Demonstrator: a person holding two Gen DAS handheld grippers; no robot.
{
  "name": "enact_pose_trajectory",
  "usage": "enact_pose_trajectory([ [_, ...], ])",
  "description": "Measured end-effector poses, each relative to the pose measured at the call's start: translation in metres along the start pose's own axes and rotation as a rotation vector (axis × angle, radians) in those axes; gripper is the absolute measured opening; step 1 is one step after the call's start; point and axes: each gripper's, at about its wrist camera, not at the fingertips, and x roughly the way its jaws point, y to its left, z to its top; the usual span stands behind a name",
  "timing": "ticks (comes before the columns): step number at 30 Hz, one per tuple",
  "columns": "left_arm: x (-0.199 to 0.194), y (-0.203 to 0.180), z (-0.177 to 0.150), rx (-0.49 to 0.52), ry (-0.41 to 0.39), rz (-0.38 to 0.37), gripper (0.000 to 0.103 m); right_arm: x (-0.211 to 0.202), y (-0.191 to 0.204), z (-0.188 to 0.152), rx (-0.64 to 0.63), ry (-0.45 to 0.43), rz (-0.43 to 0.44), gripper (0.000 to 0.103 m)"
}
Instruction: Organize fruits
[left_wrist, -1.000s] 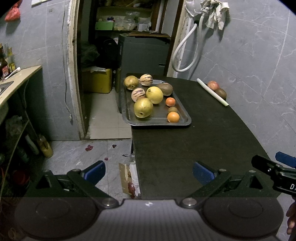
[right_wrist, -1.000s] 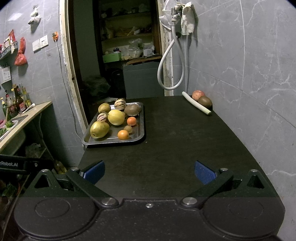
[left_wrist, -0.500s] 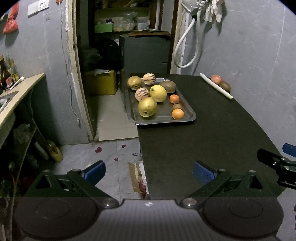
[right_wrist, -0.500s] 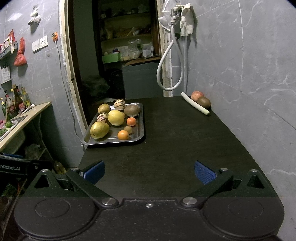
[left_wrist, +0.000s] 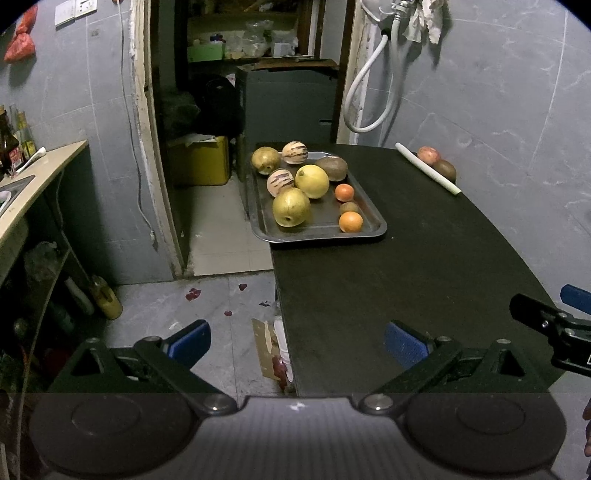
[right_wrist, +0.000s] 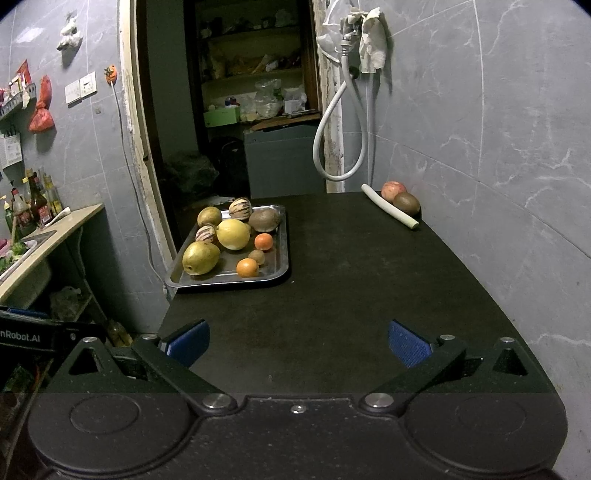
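A metal tray (left_wrist: 376, 230) (right_wrist: 282, 254) sits at the far left of the black table (left_wrist: 424, 277) (right_wrist: 351, 277) and holds several fruits: a yellow-green pear (left_wrist: 291, 206) (right_wrist: 200, 257), a yellow citrus (left_wrist: 312, 181) (right_wrist: 232, 233), two oranges, striped melons and kiwis. A red apple (left_wrist: 428, 154) (right_wrist: 392, 190) and a brown kiwi (left_wrist: 445, 168) (right_wrist: 406, 203) lie loose by the right wall. My left gripper (left_wrist: 297, 341) is open and empty at the table's near left edge. My right gripper (right_wrist: 297, 341) is open and empty over the near table.
A white leek stalk (left_wrist: 428, 168) (right_wrist: 389, 210) lies beside the loose fruit. A tiled wall borders the table's right side. A counter (left_wrist: 40, 177) with bottles stands at the left. A doorway with shelves is behind the table. The right gripper's tip shows in the left wrist view (left_wrist: 554, 325).
The left gripper has swung slightly left and back, so the tray appears shifted right. The right gripper has barely moved. Both stay open.
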Motion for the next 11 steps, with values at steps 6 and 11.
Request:
enact_pose_trajectory([
  [6,-0.0009,0.0013,0.0012,-0.009,-0.005,0.006,0.102,-0.0007,0.0019,-0.0007,0.007,-0.007,0.002,0.102],
  [11,-0.0021,0.0026,0.0023,-0.018,-0.008,0.014,0.102,-0.0052,0.0025,-0.0012,0.011,-0.015,0.005,0.102],
])
